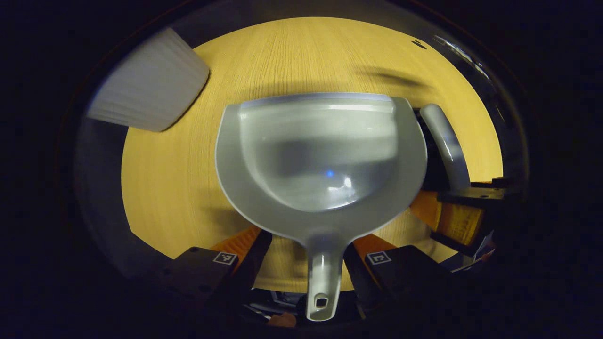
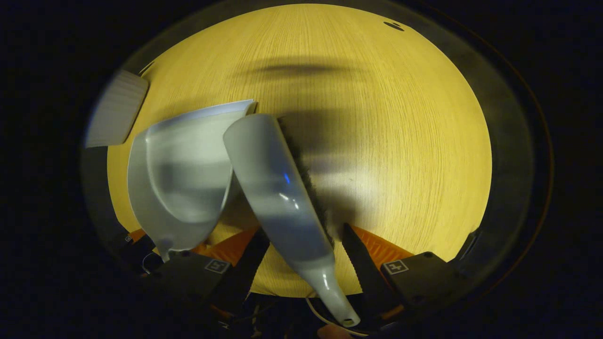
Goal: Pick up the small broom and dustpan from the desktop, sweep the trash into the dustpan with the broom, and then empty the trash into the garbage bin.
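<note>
Gripping the dustpan (image 1: 320, 155) by its handle, the left gripper (image 1: 308, 256) has a finger on each side of the narrow neck, seemingly pinching it, with the pan's mouth pointing away over the wooden desktop (image 1: 169, 188). In the right gripper view the broom (image 2: 278, 188) lies along the right gripper (image 2: 301, 254), its handle running back between the fingers, which look spread wider than the handle; whether both press on it I cannot tell. Dark bristles show along the broom's far edge, and the broom's head sits just beside the dustpan's right rim, perhaps overlapping it.

No trash is visible on the bare wood or in the pan's bowl, which is blurred. A white ribbed object (image 1: 148, 80), possibly the garbage bin, stands at the desk's far left edge, well apart from the pan.

Risks, as I judge them: the broom's handle may twist or slip if the hold is loose, and the two tools are close enough to knock together. Tilting the pan forward on the way to the bin would spill whatever it carries.
</note>
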`<action>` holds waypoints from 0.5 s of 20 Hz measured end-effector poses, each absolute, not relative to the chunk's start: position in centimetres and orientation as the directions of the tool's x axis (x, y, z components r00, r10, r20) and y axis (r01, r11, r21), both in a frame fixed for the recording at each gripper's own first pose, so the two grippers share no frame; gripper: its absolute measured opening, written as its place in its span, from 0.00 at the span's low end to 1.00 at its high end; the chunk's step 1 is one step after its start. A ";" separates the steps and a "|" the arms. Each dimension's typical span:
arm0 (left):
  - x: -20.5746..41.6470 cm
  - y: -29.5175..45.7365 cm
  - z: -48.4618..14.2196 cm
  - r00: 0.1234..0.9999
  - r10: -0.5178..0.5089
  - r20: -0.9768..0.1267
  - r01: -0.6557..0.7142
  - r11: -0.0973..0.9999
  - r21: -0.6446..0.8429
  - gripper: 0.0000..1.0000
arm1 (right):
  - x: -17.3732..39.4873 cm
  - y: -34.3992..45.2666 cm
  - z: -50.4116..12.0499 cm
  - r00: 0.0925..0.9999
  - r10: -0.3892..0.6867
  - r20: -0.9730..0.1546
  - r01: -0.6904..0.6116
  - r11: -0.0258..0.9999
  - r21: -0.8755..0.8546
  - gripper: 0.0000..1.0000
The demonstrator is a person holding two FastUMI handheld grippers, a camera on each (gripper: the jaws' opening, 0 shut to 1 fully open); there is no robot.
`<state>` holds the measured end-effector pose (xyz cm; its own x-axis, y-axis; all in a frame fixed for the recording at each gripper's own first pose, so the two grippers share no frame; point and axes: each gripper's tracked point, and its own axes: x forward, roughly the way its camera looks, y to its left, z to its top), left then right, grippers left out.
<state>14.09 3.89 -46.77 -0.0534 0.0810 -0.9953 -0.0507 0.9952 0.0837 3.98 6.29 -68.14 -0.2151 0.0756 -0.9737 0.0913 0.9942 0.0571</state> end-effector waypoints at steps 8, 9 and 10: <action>13.0 2.8 -44.5 0.053 0.006 -0.999 -0.015 1.000 0.006 0.83 | 3.7 6.2 -64.5 -0.127 0.107 -0.986 0.099 0.991 0.095 1.00; 13.0 2.9 -43.9 0.076 0.007 -0.997 -0.005 1.000 0.006 0.82 | 3.6 6.1 -63.8 -0.109 0.111 -0.988 0.101 0.990 0.100 0.94; 13.0 3.0 -43.2 0.107 0.008 -0.994 0.006 1.000 0.009 0.82 | 3.6 6.0 -63.1 -0.090 0.113 -0.989 0.104 0.989 0.104 1.00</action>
